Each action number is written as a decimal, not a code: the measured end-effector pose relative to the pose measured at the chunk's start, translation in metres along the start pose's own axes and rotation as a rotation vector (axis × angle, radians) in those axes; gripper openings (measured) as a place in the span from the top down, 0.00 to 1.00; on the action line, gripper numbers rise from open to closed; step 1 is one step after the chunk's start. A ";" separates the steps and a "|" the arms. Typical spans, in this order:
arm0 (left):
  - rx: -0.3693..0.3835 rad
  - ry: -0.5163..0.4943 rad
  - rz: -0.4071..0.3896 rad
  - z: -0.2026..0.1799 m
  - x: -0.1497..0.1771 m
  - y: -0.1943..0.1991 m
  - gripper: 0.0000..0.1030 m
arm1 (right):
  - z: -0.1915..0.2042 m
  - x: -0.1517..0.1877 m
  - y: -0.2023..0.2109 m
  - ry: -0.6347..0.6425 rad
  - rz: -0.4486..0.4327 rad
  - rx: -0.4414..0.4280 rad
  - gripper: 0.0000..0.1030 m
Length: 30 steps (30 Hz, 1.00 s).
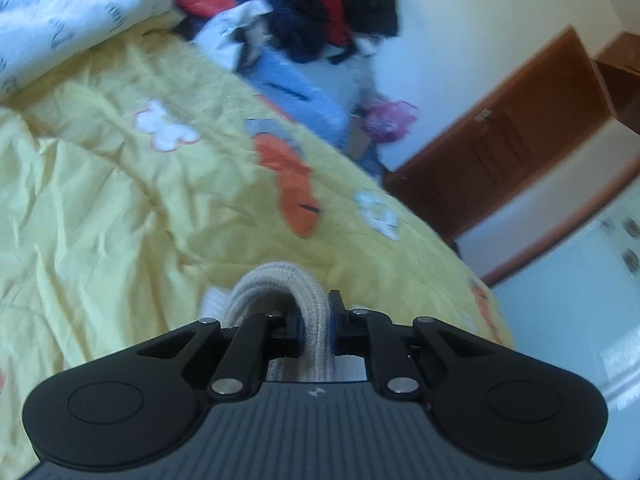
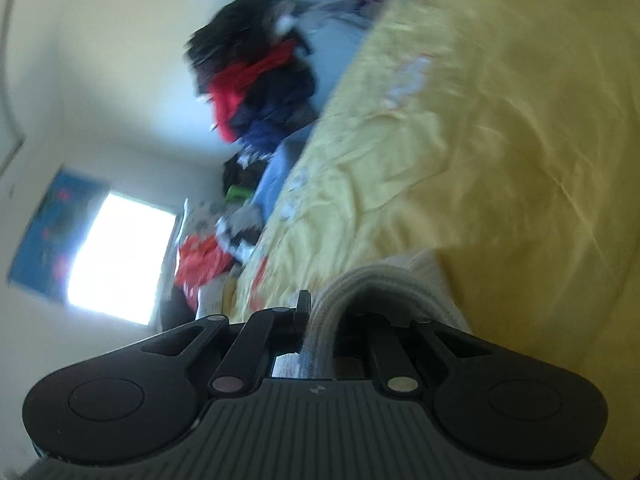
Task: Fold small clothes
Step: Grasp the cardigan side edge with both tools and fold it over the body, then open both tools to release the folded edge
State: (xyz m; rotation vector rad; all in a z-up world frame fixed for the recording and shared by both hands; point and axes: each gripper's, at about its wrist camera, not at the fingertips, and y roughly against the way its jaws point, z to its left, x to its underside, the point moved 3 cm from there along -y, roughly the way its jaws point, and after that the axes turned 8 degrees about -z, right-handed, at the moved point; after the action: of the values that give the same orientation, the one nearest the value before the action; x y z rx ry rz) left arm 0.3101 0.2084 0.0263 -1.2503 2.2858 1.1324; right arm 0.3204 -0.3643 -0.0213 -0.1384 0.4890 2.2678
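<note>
cream ribbed knit garment (image 1: 294, 292), seemingly bunched, pinched in both tools

The left gripper (image 1: 316, 320) is matt black plastic with small shiny metal pins, its body ribbed grey; the right gripper (image 2: 320, 316) looks the same. The garment (image 1: 280, 284) is cream, thick ribbed knit cloth. The bedsheet (image 1: 100, 200) is thin, creased yellow cotton-like cloth, matt. At right of the left view, the door (image 1: 500, 152) is smooth brown wood with slight sheen.
</note>
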 end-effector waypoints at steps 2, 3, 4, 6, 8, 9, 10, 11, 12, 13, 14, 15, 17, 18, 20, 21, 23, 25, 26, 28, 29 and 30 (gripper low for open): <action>-0.022 0.083 0.030 0.019 0.003 -0.021 0.89 | -0.016 -0.004 -0.013 -0.096 0.005 0.013 0.81; -0.038 0.136 0.057 0.028 0.003 -0.028 0.89 | -0.020 -0.006 -0.017 -0.127 -0.004 0.002 0.77; -0.025 0.209 0.077 0.036 0.003 -0.031 0.88 | -0.021 -0.008 -0.017 -0.142 -0.018 -0.014 0.70; 0.038 0.300 0.074 0.042 -0.001 -0.026 0.79 | -0.017 -0.012 -0.014 -0.142 -0.045 -0.047 0.52; 0.073 0.316 0.038 0.041 -0.006 -0.012 0.58 | -0.007 -0.016 -0.005 -0.107 -0.093 -0.054 0.39; 0.078 0.312 0.010 0.041 -0.008 -0.003 0.53 | -0.001 -0.017 0.001 -0.078 -0.112 -0.043 0.39; 0.087 0.310 -0.027 0.040 -0.010 0.009 0.42 | 0.005 -0.016 0.009 -0.050 -0.117 -0.051 0.39; 0.083 0.306 -0.055 0.040 -0.009 0.021 0.34 | 0.010 -0.014 0.018 -0.028 -0.117 -0.065 0.39; 0.067 0.301 -0.076 0.040 -0.009 0.032 0.33 | 0.015 -0.011 0.028 -0.009 -0.120 -0.074 0.39; 0.055 0.294 -0.093 0.040 -0.005 0.045 0.33 | 0.020 -0.006 0.041 0.016 -0.124 -0.079 0.39; 0.058 0.289 -0.102 0.041 0.003 0.057 0.33 | 0.025 0.001 0.055 0.045 -0.129 -0.085 0.39; 0.063 0.290 -0.107 0.042 0.011 0.067 0.33 | 0.028 0.008 0.069 0.070 -0.135 -0.089 0.37; 0.043 0.295 -0.096 0.047 0.032 0.084 0.31 | 0.026 0.027 0.098 0.097 -0.134 -0.078 0.34; 0.026 0.290 -0.090 0.049 0.044 0.091 0.31 | 0.023 0.037 0.110 0.100 -0.128 -0.062 0.34; -0.012 0.257 -0.091 0.051 0.069 0.107 0.31 | 0.011 0.060 0.134 0.121 -0.116 0.001 0.34; -0.034 0.229 -0.101 0.050 0.080 0.114 0.31 | 0.007 0.070 0.143 0.136 -0.115 0.040 0.34; -0.070 0.149 -0.123 0.045 0.099 0.127 0.31 | -0.004 0.089 0.158 0.148 -0.112 0.109 0.34; -0.110 0.057 -0.137 0.035 0.110 0.131 0.31 | -0.016 0.104 0.164 0.104 -0.095 0.129 0.34; -0.138 0.005 -0.141 0.030 0.112 0.130 0.31 | -0.021 0.110 0.163 0.088 -0.084 0.135 0.34; -0.210 -0.108 -0.160 0.020 0.110 0.124 0.31 | -0.025 0.117 0.157 0.084 -0.079 0.157 0.35; -0.238 -0.150 -0.171 0.017 0.108 0.120 0.32 | -0.024 0.119 0.152 0.087 -0.082 0.156 0.35; -0.250 -0.175 -0.173 0.016 0.106 0.117 0.32 | -0.023 0.121 0.148 0.085 -0.082 0.149 0.34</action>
State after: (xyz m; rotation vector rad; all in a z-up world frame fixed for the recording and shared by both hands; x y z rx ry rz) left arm 0.1522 0.1959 0.0130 -1.3472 1.9154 1.4336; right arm 0.1290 -0.3800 -0.0282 -0.1771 0.6830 2.1435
